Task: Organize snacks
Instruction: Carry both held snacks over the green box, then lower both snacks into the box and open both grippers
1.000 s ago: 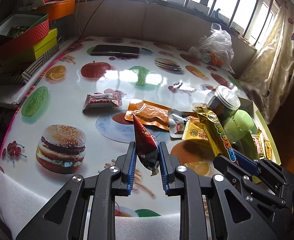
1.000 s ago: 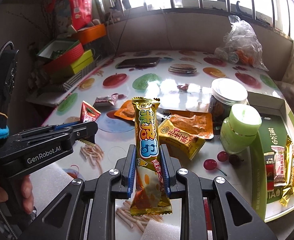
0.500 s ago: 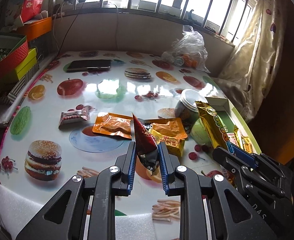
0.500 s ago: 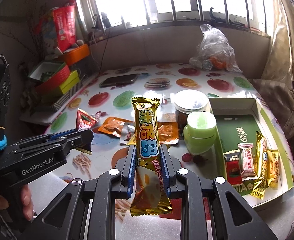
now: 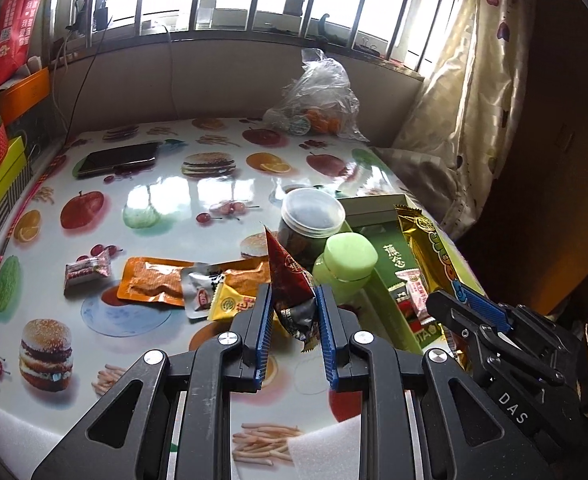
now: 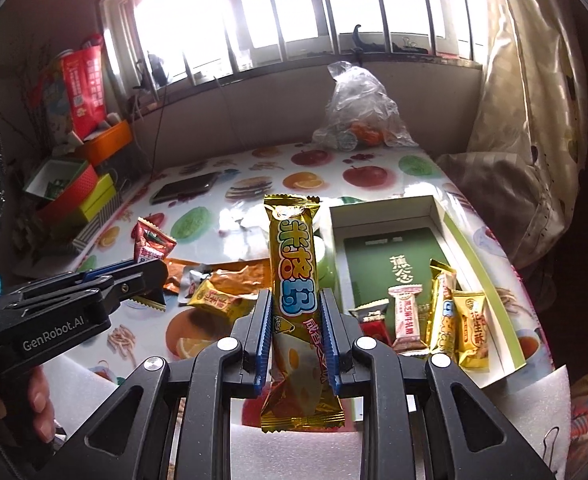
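My left gripper (image 5: 292, 300) is shut on a dark red triangular snack packet (image 5: 288, 280), held above the table near the front. My right gripper (image 6: 296, 304) is shut on a long gold snack bar (image 6: 294, 276), held upright left of the green-and-white box (image 6: 450, 228). The box holds several small packets (image 6: 442, 320) at its near end. The gold bar also shows in the left wrist view (image 5: 430, 248) over the box. Loose snacks lie on the table: orange pouches (image 5: 150, 284), a yellow packet (image 5: 230, 304) and a small red-and-white packet (image 5: 88, 272).
A clear jar with a white lid (image 5: 312, 220) and a green-lidded jar (image 5: 348, 264) stand left of the box. A phone (image 5: 118, 158) and a plastic bag (image 5: 318, 100) lie at the back. Stacked boxes (image 6: 74, 192) stand off the table's left.
Both grippers have moved right, towards the box, each with its snack still held. The gold bar has come up beside the box; the red packet has come close to the jars.
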Demonstrator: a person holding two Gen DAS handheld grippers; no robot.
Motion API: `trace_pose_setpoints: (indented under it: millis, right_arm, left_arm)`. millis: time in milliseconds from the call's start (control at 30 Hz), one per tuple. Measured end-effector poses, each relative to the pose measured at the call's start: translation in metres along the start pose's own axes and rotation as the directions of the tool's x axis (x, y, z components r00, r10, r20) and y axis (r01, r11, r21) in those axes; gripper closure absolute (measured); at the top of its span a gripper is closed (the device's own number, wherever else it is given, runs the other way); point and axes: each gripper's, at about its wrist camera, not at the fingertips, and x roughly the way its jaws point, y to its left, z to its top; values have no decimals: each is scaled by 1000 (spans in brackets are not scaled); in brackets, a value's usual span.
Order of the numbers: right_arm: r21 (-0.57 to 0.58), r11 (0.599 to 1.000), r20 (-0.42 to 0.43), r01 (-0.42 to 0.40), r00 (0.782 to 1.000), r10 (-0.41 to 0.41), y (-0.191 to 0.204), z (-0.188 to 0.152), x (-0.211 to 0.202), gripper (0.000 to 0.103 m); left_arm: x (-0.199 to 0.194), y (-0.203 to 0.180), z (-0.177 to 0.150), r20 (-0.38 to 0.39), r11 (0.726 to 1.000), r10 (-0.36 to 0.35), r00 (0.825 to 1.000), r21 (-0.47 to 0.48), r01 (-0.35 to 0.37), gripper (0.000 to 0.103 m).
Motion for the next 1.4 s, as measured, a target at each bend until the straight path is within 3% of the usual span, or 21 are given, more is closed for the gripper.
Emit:
trace_pose_setpoints:
  millis: [700,1400]
  right_arm:
    - [123,981,-35,152,988,-148,-81,-5,-3,81]
    - [129,959,-138,254,962,-236,-120,-21,31,81]
  left_arm:
    - [46,-73,20,-66,981,-170,983,88,175,80]
    - [114,-107,16,-186,975,-170,968,112,192,80]
